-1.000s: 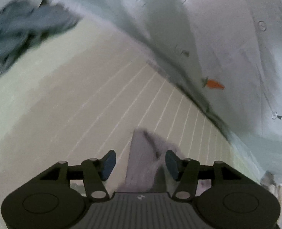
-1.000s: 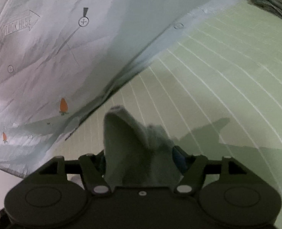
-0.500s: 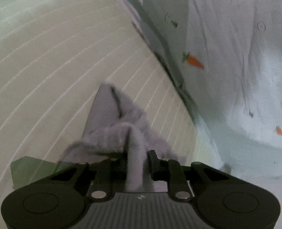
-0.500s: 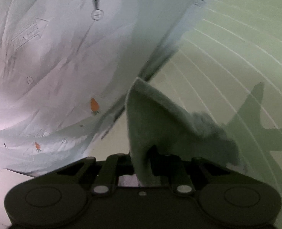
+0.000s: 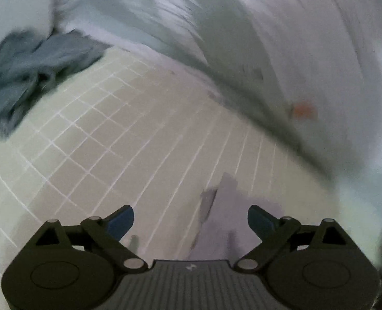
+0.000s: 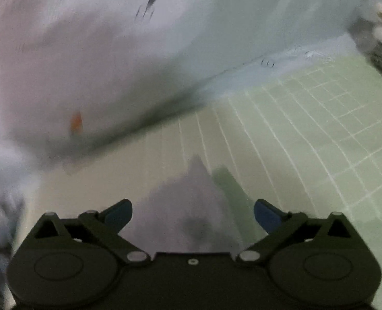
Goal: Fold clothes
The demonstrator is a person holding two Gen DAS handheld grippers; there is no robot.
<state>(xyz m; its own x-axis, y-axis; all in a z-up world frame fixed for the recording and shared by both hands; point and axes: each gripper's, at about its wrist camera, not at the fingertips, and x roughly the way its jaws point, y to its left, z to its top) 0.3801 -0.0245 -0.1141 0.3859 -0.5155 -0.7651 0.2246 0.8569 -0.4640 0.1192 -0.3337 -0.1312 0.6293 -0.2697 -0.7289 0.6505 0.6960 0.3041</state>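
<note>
Both sets of fingers stand spread wide, gripping nothing. The left gripper has a grey garment lying on the gridded mat between its fingers; the right gripper has the same grey cloth between its own. Ahead of both hangs a pale carrot-print sheet, blurred.

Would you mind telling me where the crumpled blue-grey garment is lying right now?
In the left wrist view, the blue-grey garment lies bunched at the far left, on the green grid mat, beside the pale printed sheet.
</note>
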